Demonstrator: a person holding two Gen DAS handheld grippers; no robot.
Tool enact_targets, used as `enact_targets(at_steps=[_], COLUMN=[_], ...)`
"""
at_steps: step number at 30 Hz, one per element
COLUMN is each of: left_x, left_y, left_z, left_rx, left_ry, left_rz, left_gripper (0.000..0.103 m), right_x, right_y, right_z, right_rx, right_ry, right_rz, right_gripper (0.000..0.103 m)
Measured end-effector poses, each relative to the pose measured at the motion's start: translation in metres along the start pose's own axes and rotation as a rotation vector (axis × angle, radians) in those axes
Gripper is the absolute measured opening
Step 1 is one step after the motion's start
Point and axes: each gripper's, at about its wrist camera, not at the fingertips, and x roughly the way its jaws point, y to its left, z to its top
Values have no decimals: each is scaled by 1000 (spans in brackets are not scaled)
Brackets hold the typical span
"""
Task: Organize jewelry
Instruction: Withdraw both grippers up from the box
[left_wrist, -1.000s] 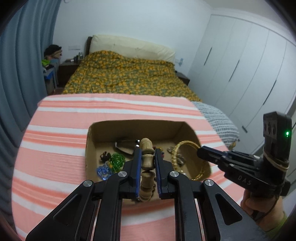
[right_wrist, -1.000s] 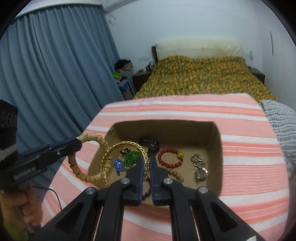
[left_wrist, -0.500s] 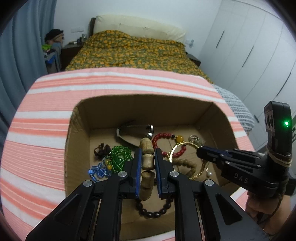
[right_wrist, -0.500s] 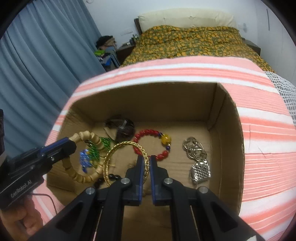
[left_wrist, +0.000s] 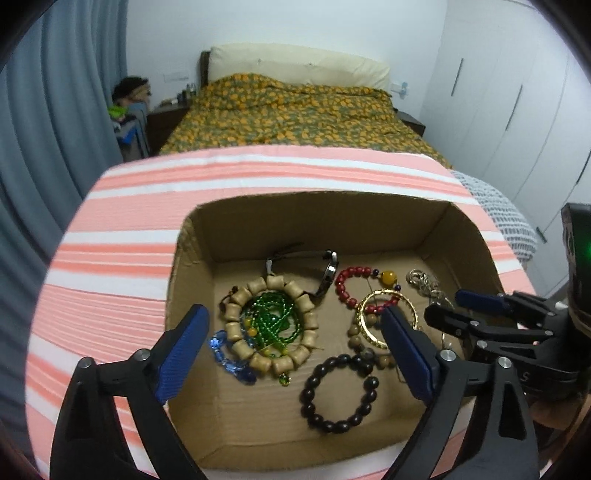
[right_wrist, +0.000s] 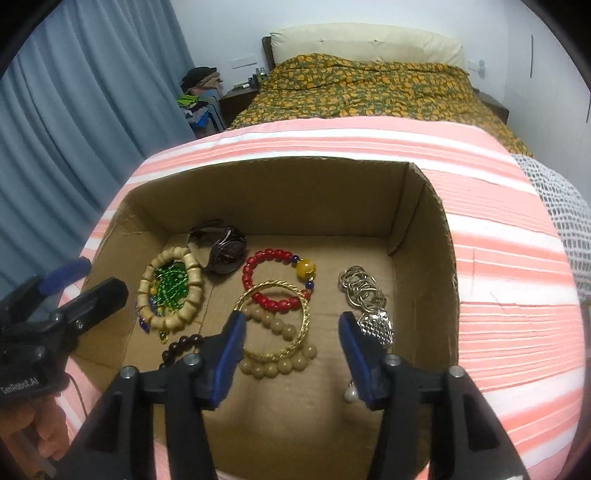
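Both sets of jaws have just been opening, nothing between either pair now. Left gripper (left_wrist: 293, 347): jaws wide apart; the wooden bead bracelet (left_wrist: 271, 325) it carried a second ago lies flat in the cardboard box (left_wrist: 325, 218), ringed around the green beads (left_wrist: 275, 321). Right gripper (right_wrist: 291, 354): jaws apart over the gold bangle (right_wrist: 275, 321), which rests on the red bead bracelet (right_wrist: 275, 278) and tan beads. Release looks complete, though contact under the bangle is hard to read. Both pieces boxed; counter cloth (left_wrist: 122, 258) around the box shows no jewelry in these views.
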Motion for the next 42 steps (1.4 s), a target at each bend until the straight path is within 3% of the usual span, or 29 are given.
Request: enact_targets(at_steps=[1,5,7,16,20,24,28,42], left_x=[-6,-25,-35,-77,-88,-92,-98,-140], left_y=[-3,-12,-17,-25,-31,-30,-23,-16], left_z=[-2,-4,-4,-9,-17,-23,-27,-27], left_rx=[9,41,52,60,94,66,21,-21], left_ry=[-15,-62,-81,-145,-157,-123,-105,-126], left_rz=[10,55,92,192,234,227,190,165], left_gripper=[98,101,101,102,102,102,103,103], right_x=[-5,-19,-30,-83,-99,-114,-116,-138], right_y=[3,13,17,27,31,39,47,59], right_z=[-2,-7,-9,-16,-18,-20,-20,-32], right_rx=[-10,-51,-66,-117,-112,-103,-105,-126], right_ry=[-7,-31,-46,-126,-168,-201,-157,-156], right_rz=[-3,-15,-23,-76,-52,-55,-46,-51], right_gripper=[66,68,76,83,83,83,83,83])
